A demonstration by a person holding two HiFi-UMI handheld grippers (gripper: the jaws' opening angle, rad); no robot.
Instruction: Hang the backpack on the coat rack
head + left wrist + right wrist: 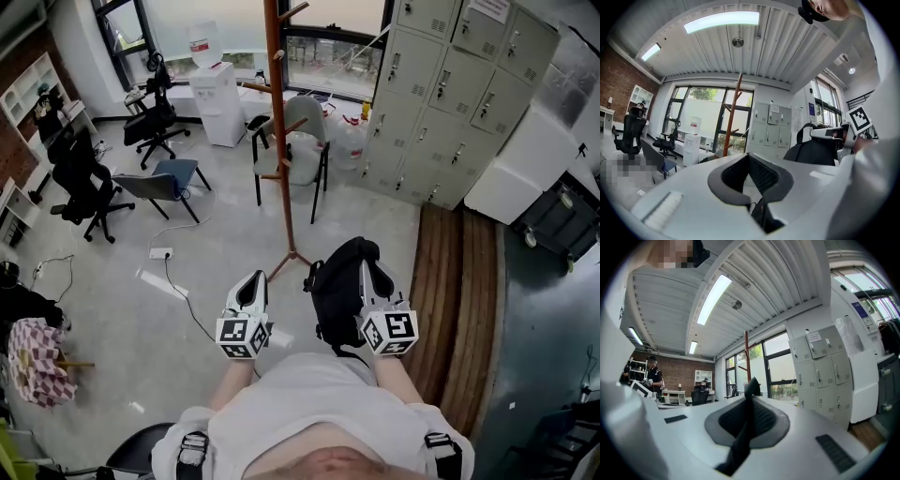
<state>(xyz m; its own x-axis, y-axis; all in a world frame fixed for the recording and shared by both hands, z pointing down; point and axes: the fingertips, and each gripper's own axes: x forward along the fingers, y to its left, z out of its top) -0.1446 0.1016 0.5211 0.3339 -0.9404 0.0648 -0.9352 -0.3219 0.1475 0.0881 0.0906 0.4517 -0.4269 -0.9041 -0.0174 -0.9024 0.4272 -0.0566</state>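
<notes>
The black backpack (pixel 337 291) hangs just above the floor at my right gripper (pixel 368 274), which is shut on its black strap (pixel 746 427). In the left gripper view the backpack (pixel 813 152) shows at the right, beside the right gripper's marker cube. My left gripper (pixel 253 283) is held level to the left of the bag, jaws together with nothing between them. The tall red-brown wooden coat rack (pixel 277 122) stands straight ahead, its feet (pixel 292 255) a short way beyond both grippers. Its pole (pixel 733 117) and pegs rise past the windows. The rack's pole (pixel 746 357) also shows above the right jaws.
A grey chair (pixel 292 150) stands right behind the rack, a water dispenser (pixel 217 98) further back. Grey lockers (pixel 450 84) line the right, with a wooden platform (pixel 459 291) below. Office chairs (pixel 89 183) stand at the left. A cable and power strip (pixel 161 253) lie on the floor.
</notes>
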